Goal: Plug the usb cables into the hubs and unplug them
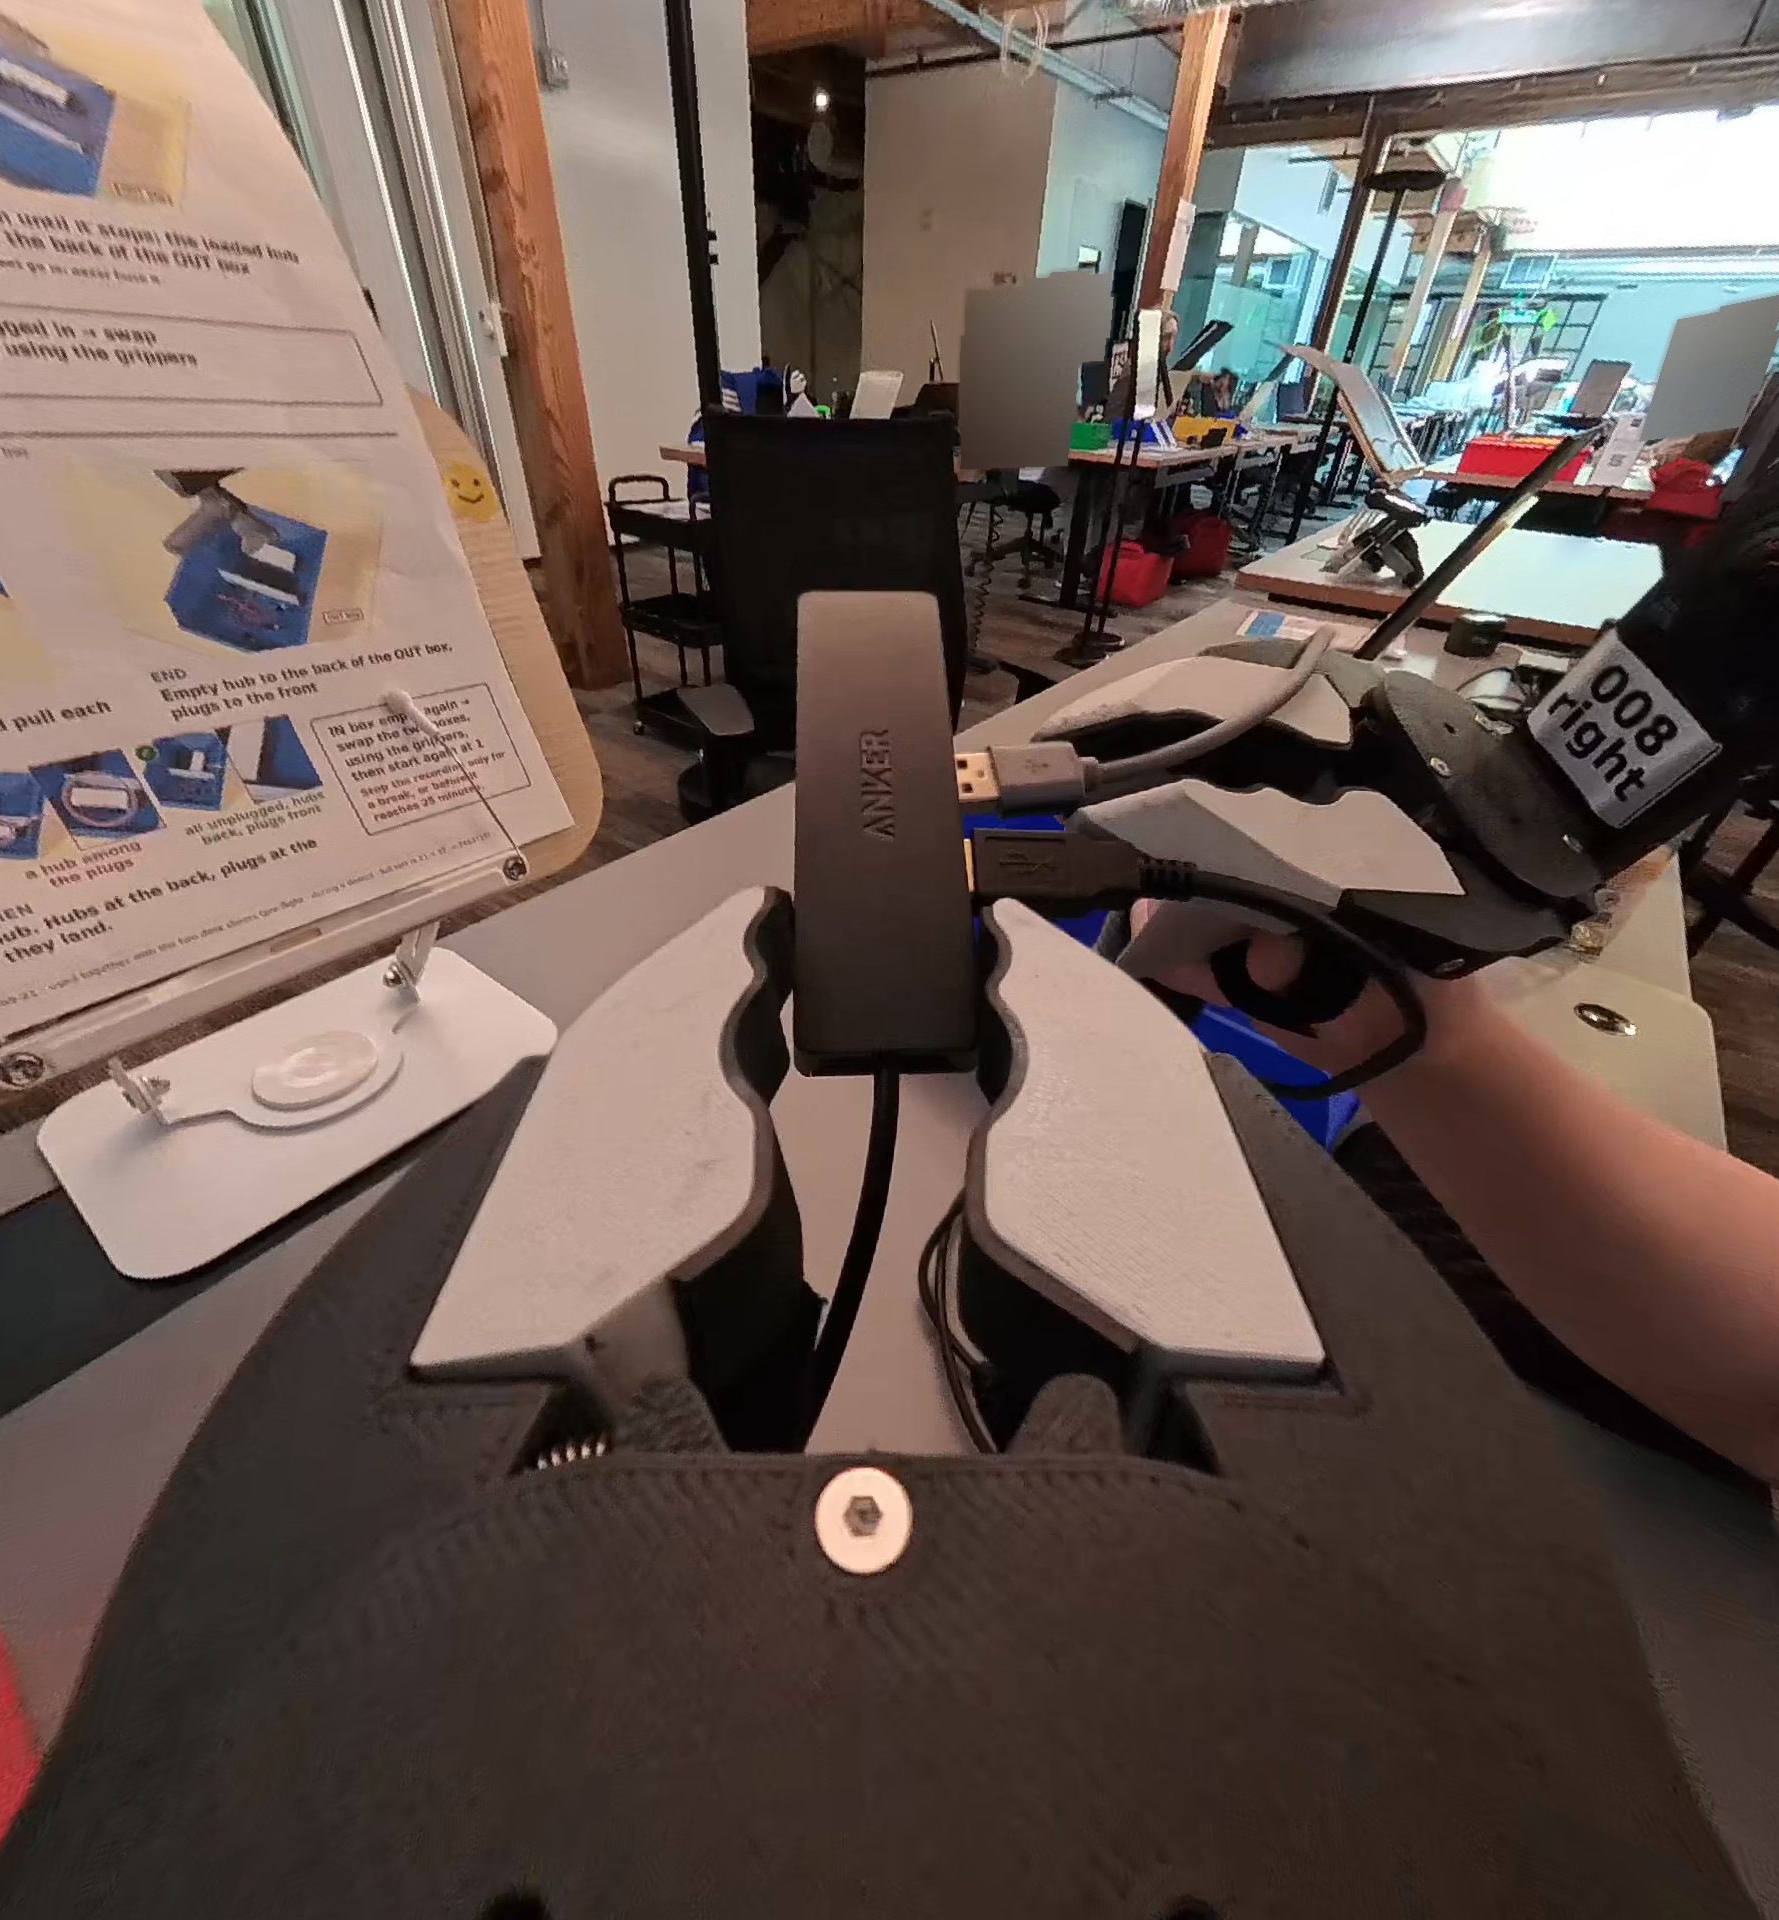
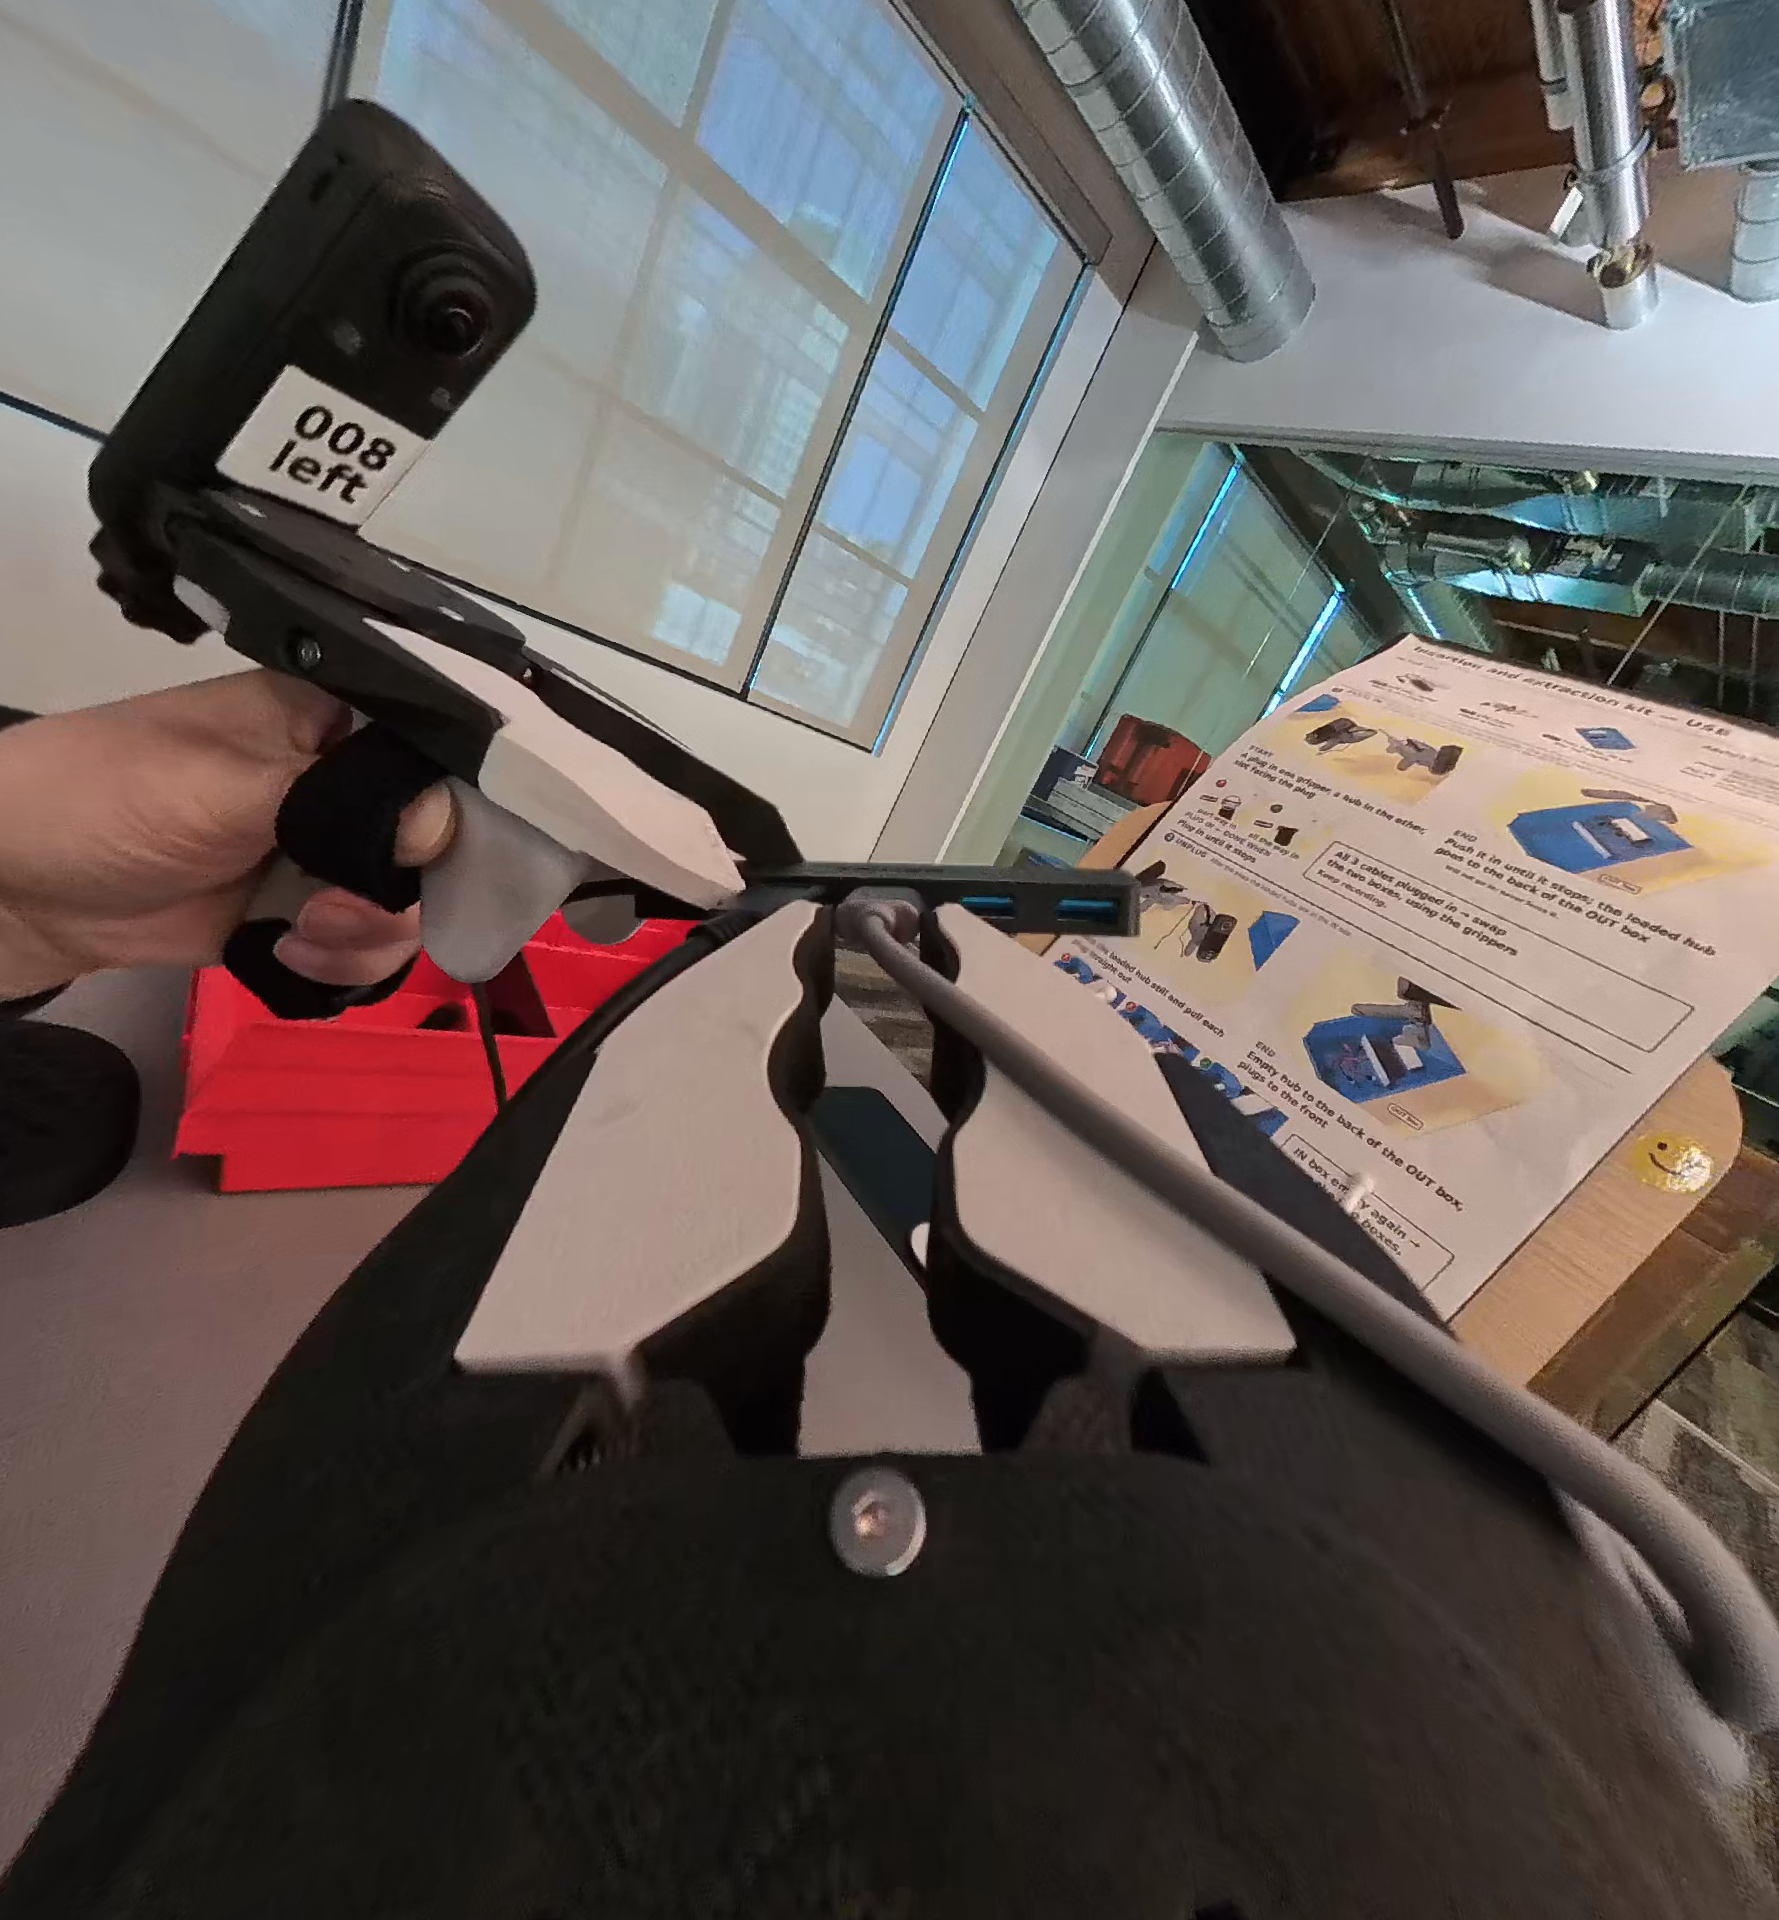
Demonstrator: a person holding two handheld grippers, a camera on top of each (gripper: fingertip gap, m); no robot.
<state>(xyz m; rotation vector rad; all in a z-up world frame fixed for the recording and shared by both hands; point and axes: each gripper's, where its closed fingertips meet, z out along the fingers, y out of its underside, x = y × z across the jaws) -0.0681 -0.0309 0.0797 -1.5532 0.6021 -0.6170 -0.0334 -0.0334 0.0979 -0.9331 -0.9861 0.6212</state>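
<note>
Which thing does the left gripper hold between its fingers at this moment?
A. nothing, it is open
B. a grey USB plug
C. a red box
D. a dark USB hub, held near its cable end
D: in the left wrist view the left gripper is shut on the dark USB hub, near the end where its black cable leaves, while the grey USB plug is in the right gripper.

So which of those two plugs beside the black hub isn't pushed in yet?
The grey plug, gripped by the right gripper: its gold metal tip shows bare beside the hub. The black plug just below sits against the hub, hardly any metal showing.
</note>
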